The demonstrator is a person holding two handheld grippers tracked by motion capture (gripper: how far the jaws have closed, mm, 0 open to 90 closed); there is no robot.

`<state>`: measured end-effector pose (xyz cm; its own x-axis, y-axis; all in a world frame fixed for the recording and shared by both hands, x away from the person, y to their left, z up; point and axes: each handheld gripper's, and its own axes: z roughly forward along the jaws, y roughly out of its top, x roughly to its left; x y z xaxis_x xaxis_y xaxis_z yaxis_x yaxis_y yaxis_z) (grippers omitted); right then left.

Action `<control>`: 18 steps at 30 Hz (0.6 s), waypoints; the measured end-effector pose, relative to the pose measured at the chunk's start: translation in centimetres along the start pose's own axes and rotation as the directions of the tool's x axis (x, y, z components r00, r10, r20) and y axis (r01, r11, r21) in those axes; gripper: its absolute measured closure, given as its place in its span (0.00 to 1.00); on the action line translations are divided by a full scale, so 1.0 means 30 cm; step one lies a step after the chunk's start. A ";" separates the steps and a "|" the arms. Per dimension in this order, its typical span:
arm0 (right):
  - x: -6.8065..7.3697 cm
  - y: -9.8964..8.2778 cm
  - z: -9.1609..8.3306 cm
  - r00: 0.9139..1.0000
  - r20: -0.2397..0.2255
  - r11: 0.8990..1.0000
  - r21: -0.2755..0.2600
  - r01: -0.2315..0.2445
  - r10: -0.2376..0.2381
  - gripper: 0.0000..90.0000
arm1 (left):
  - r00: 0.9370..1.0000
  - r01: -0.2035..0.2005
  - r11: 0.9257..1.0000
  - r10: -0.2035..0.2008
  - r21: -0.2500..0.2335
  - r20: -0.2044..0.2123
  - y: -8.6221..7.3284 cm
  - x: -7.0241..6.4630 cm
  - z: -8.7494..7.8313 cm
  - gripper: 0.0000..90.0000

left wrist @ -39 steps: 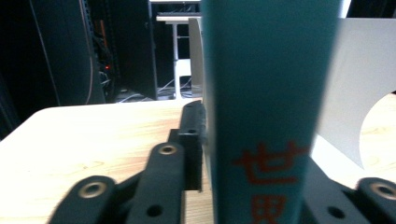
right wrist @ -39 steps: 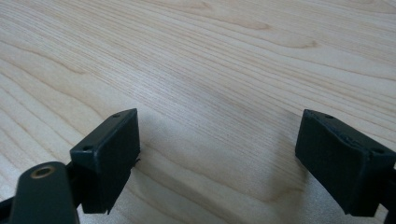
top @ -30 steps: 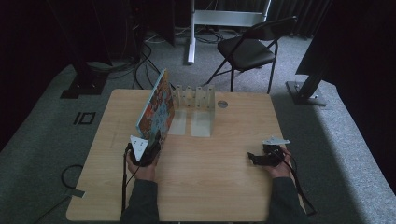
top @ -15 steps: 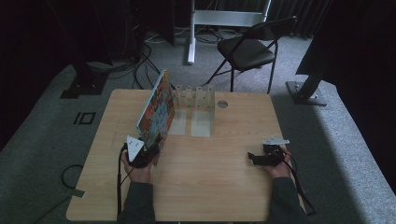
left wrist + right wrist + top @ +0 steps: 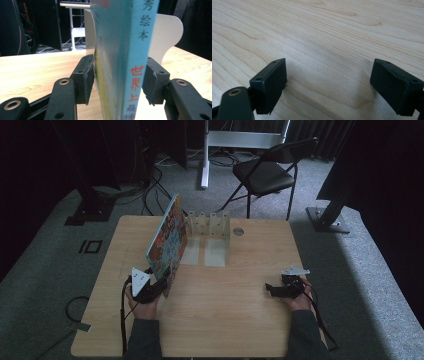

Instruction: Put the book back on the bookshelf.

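Note:
A colourful picture book (image 5: 167, 240) stands on edge on the wooden table (image 5: 240, 320), leaning at the left end of a white divider rack (image 5: 207, 225). My left gripper (image 5: 161, 286) is at the book's near bottom corner. In the left gripper view the blue spine with printed characters (image 5: 125, 50) rises between the two pads (image 5: 85, 80), with a thin gap on each side. These jaws have just been opening and the book stands free between them. My right gripper (image 5: 270, 289) rests low over bare wood at the right, open with nothing between its fingers (image 5: 329, 80).
The rack's white base plates (image 5: 205, 252) lie in front of its upright dividers (image 5: 167, 32). A small round grommet (image 5: 238, 232) sits in the tabletop behind the rack. A black folding chair (image 5: 265, 172) and floor cables lie beyond the table's far edge.
The left hand and gripper have shifted slightly left and back along the book's near corner. The book stays upright in place. The right gripper has not moved.

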<state>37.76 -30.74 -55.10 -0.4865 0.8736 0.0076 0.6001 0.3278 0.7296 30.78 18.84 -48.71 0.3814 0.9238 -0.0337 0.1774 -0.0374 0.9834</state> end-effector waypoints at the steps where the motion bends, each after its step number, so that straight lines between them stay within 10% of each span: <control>1: 0.000 0.000 0.000 1.000 0.000 1.000 0.000 0.000 0.000 0.15 | 1.000 -0.002 1.000 0.002 0.002 0.004 0.000 0.000 -0.003 0.53; 18: 0.000 0.000 0.000 1.000 0.000 1.000 0.000 0.000 0.000 0.15 | 0.995 -0.013 0.999 0.010 0.029 0.098 0.023 0.017 -0.069 0.50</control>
<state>37.76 -30.74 -55.10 -0.4863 0.8737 0.0079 0.6004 0.3276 0.7295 29.23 20.08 -47.68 0.4706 0.8814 -0.0409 0.1987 -0.0607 0.9782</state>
